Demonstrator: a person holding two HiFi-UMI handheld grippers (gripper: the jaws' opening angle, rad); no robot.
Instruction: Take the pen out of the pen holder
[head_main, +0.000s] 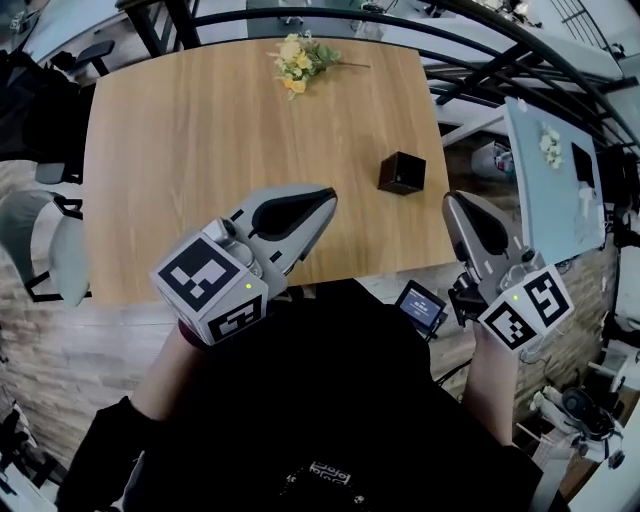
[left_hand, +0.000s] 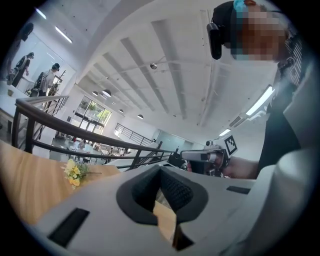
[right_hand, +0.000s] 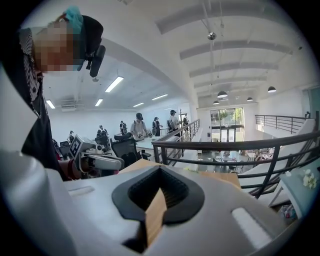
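Observation:
A small black cube-shaped pen holder stands on the wooden table, right of centre near the front edge. No pen shows in it from the head view. My left gripper hovers over the table's front edge, left of the holder, jaws closed with nothing between them. My right gripper is just off the table's right front corner, right of the holder, also shut and empty. In the left gripper view the closed tips meet; the right gripper view shows its tips together too.
A bunch of yellow flowers lies at the table's far edge. A glass side table stands to the right, a grey chair to the left. A black railing curves behind. A small screen device sits by my waist.

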